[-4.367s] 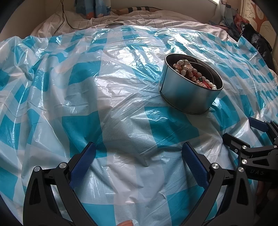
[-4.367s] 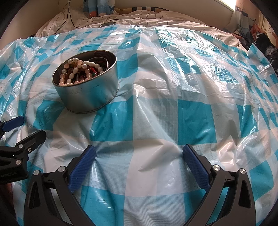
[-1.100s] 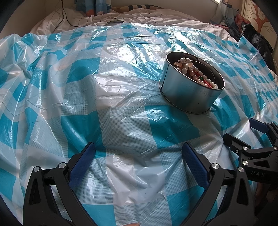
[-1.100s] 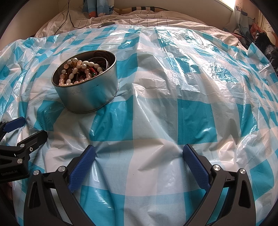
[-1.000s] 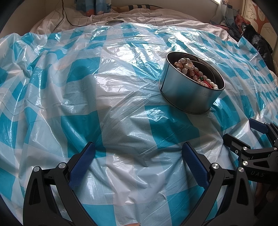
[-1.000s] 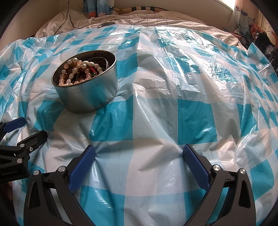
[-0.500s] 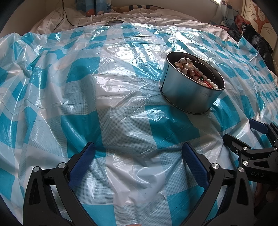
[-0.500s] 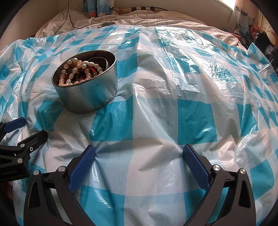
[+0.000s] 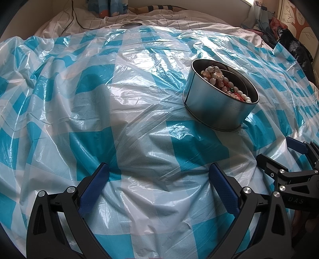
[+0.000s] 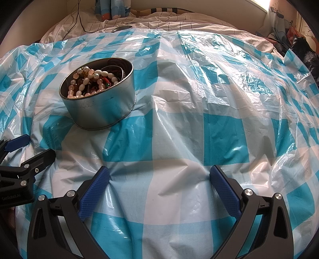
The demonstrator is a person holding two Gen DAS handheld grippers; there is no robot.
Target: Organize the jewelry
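Note:
A round metal tin point(image 9: 217, 108) stands on the blue-and-white checked plastic sheet point(image 9: 119, 103). It holds a tangle of pearl and red bead jewelry point(image 9: 223, 81). The tin point(image 10: 101, 107) and the jewelry point(image 10: 91, 81) also show at the upper left of the right wrist view. My left gripper point(image 9: 159, 175) is open and empty, low over the sheet, to the near left of the tin. My right gripper point(image 10: 159, 175) is open and empty, to the near right of the tin. Each gripper shows at the edge of the other's view, the right one point(image 9: 289, 159) and the left one point(image 10: 26, 149).
The sheet covers a bed with a white striped duvet point(image 10: 179, 20) at the far end. A small round metal lid point(image 9: 132, 25) lies at the sheet's far edge. A black cable point(image 10: 79, 18) runs over the duvet. Dark clothes point(image 9: 295, 45) lie at the far right.

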